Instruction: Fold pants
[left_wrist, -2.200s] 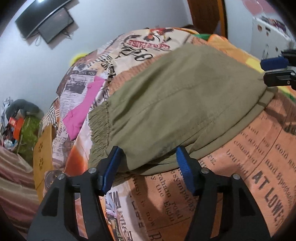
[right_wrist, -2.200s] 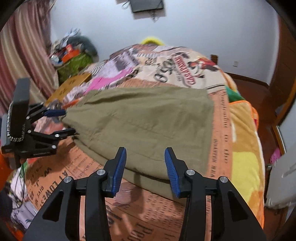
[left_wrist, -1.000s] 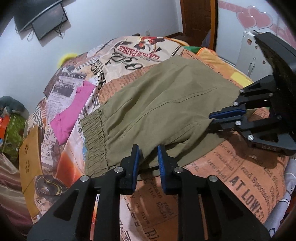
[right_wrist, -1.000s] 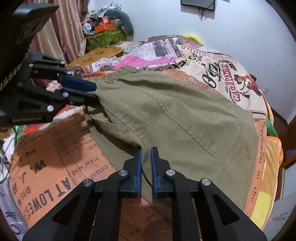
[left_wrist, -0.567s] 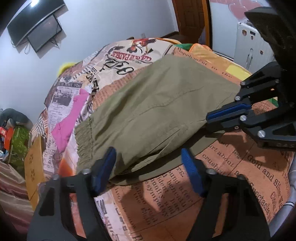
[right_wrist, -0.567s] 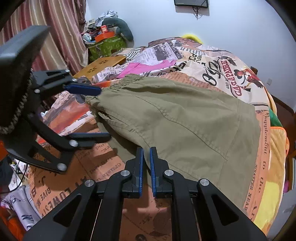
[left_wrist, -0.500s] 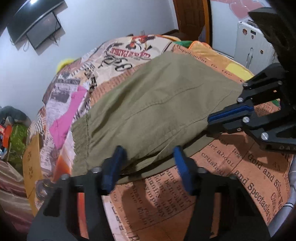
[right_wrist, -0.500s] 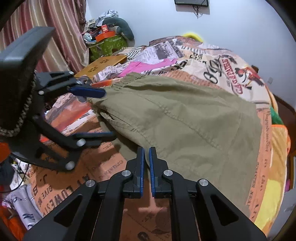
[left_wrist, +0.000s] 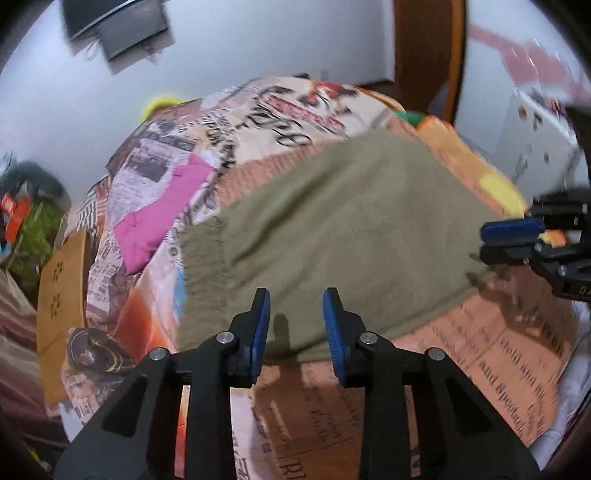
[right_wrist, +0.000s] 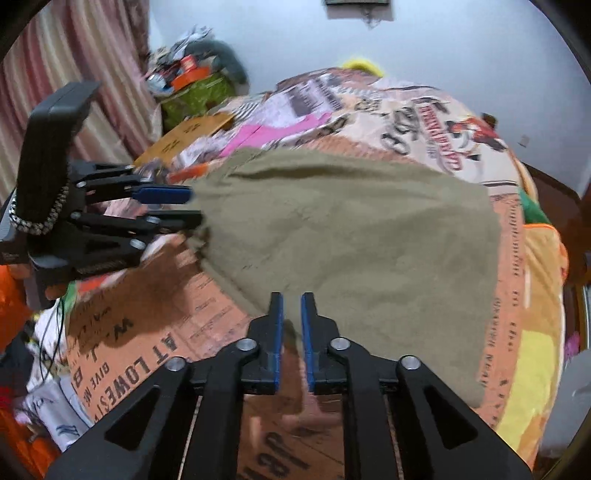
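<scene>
Motion blur smears the folded pants (left_wrist: 343, 229) on the bed (left_wrist: 480, 373).
Left gripper (left_wrist: 296, 325) closing yet empty; right gripper (right_wrist: 291, 325) just parting, empty; print illegible.

Both views are smeared by motion. The olive-green cotton pants (left_wrist: 343, 236) show no clear seams, and their elastic waistband (left_wrist: 201, 254) is a fuzzy band. The print on the newspaper-patterned bedspread (left_wrist: 491, 354) is mostly unreadable near the bed's foot edge. The right tongs (left_wrist: 511, 240) are cut off by the left wrist picture's right edge. The pile of clutter (right_wrist: 192, 79) beyond the bed's far left corner is too blurred to sort.
</scene>
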